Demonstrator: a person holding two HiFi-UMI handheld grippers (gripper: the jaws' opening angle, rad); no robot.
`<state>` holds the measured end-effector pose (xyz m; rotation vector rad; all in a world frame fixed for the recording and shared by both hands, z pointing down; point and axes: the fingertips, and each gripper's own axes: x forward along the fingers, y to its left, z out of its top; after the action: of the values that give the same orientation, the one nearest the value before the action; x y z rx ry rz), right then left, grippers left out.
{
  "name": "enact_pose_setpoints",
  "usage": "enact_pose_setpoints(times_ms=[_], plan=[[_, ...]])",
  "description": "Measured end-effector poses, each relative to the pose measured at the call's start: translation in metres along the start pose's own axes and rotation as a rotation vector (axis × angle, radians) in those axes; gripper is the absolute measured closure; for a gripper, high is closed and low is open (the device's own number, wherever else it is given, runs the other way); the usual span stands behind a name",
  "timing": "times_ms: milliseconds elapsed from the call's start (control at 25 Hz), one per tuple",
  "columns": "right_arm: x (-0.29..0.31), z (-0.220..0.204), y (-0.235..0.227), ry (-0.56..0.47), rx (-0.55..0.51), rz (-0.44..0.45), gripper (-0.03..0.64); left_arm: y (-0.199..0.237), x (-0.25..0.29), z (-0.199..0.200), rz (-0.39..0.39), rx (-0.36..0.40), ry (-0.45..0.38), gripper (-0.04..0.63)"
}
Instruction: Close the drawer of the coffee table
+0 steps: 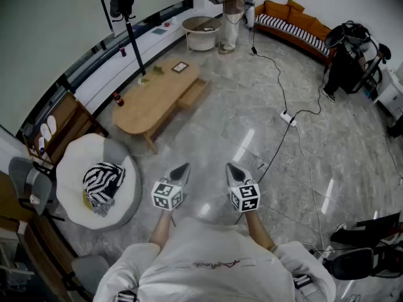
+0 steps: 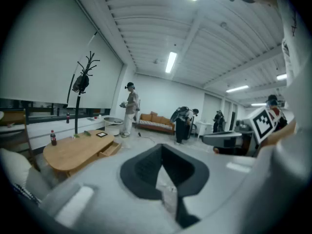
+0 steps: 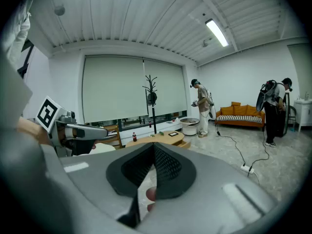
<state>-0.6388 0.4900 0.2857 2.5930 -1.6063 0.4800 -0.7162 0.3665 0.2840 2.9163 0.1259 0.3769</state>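
Nearby, chair (image 1: 74, 168), perhaps beanbag, beside table (image 1: 157, 93).

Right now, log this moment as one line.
phase: not yet at table | drawer: open | coffee table: ahead, left | left gripper: shut, empty | right gripper: shut, empty

The coffee table (image 1: 151, 99) is tan wood, the sofa (image 1: 302, 21) orange, the floor (image 1: 252, 106) grey-marbled.

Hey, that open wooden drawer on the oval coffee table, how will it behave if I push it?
The light wooden drawer sticks partway out of the oval wooden coffee table, so it probably slides in straight and stiff. It looks shallow, so it is likely light. A hard shove might tip the small dark bottle on top.
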Motion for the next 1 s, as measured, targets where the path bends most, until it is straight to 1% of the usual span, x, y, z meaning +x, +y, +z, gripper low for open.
enact_pose_setpoints(times_ms=[280, 600, 1000], plan=[[-0.011, -0.003, -0.003, -0.001, -0.01, 0.0, 0.613, -0.007, -0.003, -0.002, 0.008, 0.003, -0.009, 0.597], [-0.022, -0.005, -0.018, -0.014, -0.004, 0.006, 0.612, -0.018, 0.005, 0.002, 0.024, 0.019, -0.015, 0.597], [-0.045, -0.007, -0.066, -0.037, -0.003, 0.004, 0.612, -0.058, 0.032, -0.004, 0.047, 0.037, -0.006, 0.597]])
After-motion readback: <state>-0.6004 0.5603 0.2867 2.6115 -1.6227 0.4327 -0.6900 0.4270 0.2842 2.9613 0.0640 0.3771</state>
